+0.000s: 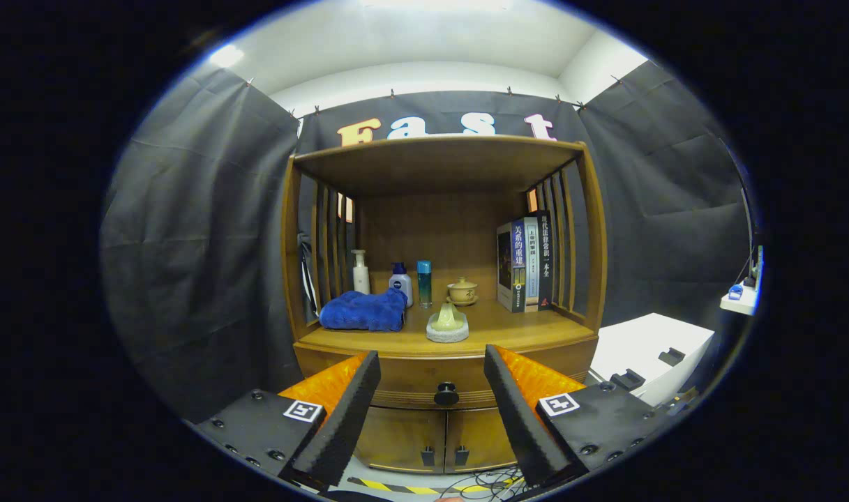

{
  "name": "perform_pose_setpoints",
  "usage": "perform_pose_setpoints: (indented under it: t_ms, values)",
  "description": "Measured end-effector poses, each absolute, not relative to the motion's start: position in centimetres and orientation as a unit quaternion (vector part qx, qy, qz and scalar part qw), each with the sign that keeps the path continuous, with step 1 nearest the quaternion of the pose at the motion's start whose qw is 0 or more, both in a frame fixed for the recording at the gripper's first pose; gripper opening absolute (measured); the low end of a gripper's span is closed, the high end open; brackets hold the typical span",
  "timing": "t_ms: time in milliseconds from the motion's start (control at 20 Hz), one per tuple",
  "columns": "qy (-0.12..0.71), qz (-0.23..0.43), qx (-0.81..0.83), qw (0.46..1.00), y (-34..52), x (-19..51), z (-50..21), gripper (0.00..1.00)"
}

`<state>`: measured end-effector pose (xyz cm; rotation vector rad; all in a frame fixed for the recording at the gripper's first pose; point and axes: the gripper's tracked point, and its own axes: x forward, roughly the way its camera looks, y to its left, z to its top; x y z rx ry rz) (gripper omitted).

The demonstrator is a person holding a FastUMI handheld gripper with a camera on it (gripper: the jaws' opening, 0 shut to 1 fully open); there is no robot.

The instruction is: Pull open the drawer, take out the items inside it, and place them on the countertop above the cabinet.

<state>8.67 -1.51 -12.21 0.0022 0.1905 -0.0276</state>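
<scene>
Drawer [444, 382] shut, its round black knob [446, 394] seen in the gap between the fingers of the gripper [432, 380].

Gripper is open and holds nothing; its fingers stand apart on either side of the knob, short of the wooden cabinet [444, 446]. Beyond them, on the countertop [522, 328], lie a blue towel [363, 311], three bottles [400, 279], a lidded cup [462, 291] and upright books [525, 262].

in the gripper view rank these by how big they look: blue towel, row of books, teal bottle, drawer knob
1. row of books, though the blue towel looks close in area.
2. blue towel.
3. teal bottle.
4. drawer knob, just ahead of the open fingers; it sits nearer the camera, so its true size is unsure.
</scene>
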Motion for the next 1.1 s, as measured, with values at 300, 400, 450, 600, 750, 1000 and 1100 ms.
perform_pose_setpoints:
  t_ms: [300, 400, 450, 600, 750, 1000, 1100]
  values:
    - [0.067, -0.010, -0.002, 0.998, -1.0, 4.0, -5.8, 0.97]
    - [0.058, -0.006, -0.015, 0.998, -0.3, 2.1, -3.9, 0.97]
    - [0.054, -0.005, -0.016, 0.998, 0.1, 1.0, -3.3, 0.97]
    - [0.045, 0.005, -0.011, 0.999, 1.1, -0.7, -1.3, 0.97]
    - [0.025, 0.008, -0.012, 1.000, 1.4, -2.3, 1.2, 0.97]
    - [0.011, 0.007, -0.006, 1.000, 1.0, -4.0, 2.8, 0.97]
    - [0.012, 0.012, 0.003, 1.000, 1.1, -4.3, 3.4, 0.97]
